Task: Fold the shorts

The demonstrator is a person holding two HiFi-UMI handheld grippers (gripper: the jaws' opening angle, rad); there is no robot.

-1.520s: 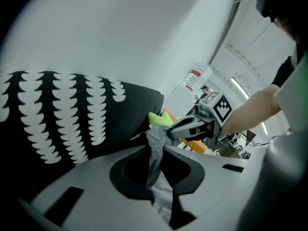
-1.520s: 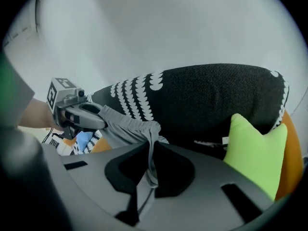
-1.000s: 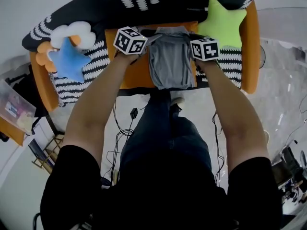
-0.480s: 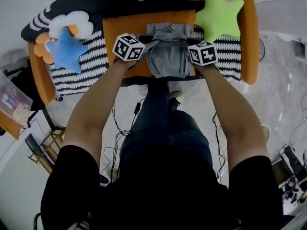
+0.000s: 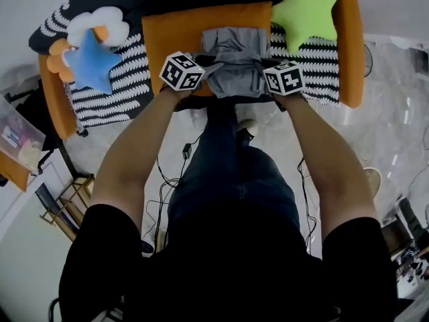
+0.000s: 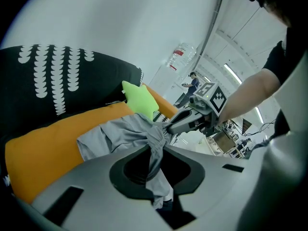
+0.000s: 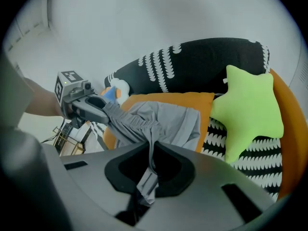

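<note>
Between the left hand-held gripper (image 5: 206, 67) and the right hand-held gripper (image 5: 263, 68), both pinched shut on soft grey fabric shorts (image 5: 232, 59), far part resting on the flat orange cushion (image 5: 171, 35) just ahead. Risk from here: thin cloth slipping from a shallow pinch, or uneven pulling leaving a crooked fold. Rumpled look, ruched band strung taut from jaw to jaw.

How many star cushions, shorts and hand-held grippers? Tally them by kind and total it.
Star cushions: 2, green star and blue star
Pairs of shorts: 1
Hand-held grippers: 2, left hand-held gripper and right hand-held gripper, both shut on the shorts
Total: 5
</note>
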